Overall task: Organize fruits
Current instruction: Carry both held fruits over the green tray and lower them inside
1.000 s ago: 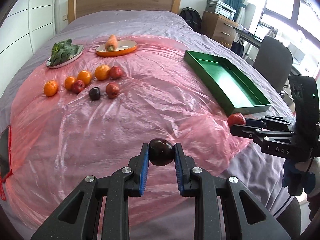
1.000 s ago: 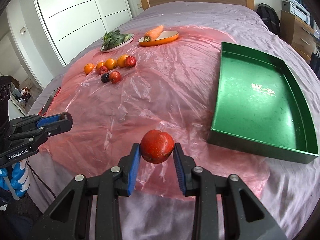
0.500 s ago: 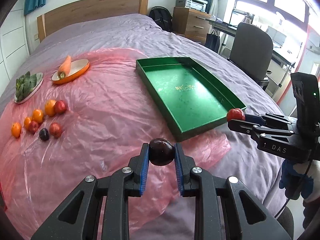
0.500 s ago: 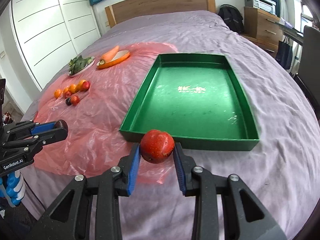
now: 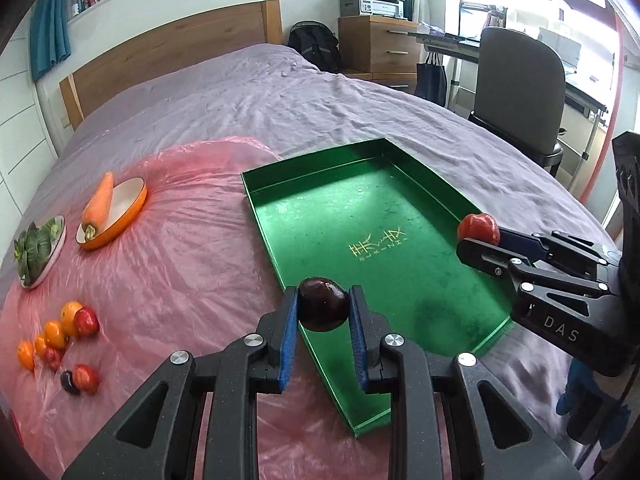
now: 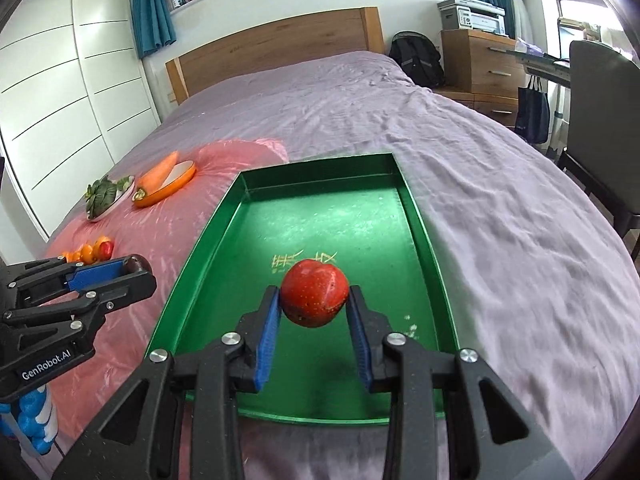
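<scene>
**Two fruits held over the tray**

Our left gripper (image 5: 323,309) is closed on a dark plum (image 5: 323,304), held above the tray's (image 5: 400,184) near left edge. Our right gripper (image 6: 314,304) pinches a red fruit (image 6: 314,298) between its blue pads (image 6: 267,340), above the tray's near half. The green tray lies on the purple bed (image 6: 500,208), its left side on the pink sheet (image 5: 180,264). On that sheet, well to the left, we see the loose fruits (image 5: 60,340), a carrot (image 5: 98,204) across an orange dish (image 5: 120,220), and greens (image 5: 34,246) on a plate.
</scene>
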{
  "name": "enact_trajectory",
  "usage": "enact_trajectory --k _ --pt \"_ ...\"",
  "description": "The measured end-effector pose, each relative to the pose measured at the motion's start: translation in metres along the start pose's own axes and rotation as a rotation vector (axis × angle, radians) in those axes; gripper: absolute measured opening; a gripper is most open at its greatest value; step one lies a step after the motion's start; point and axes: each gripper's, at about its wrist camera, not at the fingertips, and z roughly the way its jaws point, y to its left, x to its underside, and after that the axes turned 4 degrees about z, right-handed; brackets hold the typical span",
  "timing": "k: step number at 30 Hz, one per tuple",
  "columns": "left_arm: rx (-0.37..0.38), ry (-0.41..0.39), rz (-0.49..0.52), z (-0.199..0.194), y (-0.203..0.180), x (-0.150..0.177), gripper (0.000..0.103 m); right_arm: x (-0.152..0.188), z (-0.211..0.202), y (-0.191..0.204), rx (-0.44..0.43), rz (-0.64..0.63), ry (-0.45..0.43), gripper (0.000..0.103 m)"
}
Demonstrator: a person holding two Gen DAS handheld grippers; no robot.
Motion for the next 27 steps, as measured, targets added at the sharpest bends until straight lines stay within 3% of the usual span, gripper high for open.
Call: enact_trajectory --k 8,18,27 --pt "-0.059 0.0 0.072 0.035 -0.005 -0.013 0.021 -0.017 0.037 -0.008 0.081 -0.029 -0.026 0.058" --pt "-0.086 -0.003 0.132 0.055 -0.012 -0.019 0.021 -0.016 0.052 -0.016 0.123 -0.019 -0.02 0.058" --pt "-0.012 0.063 0.133 0.068 -0.019 -0.017 0.021 -0.011 0.06 -0.021 0.156 -0.023 0.014 0.058"
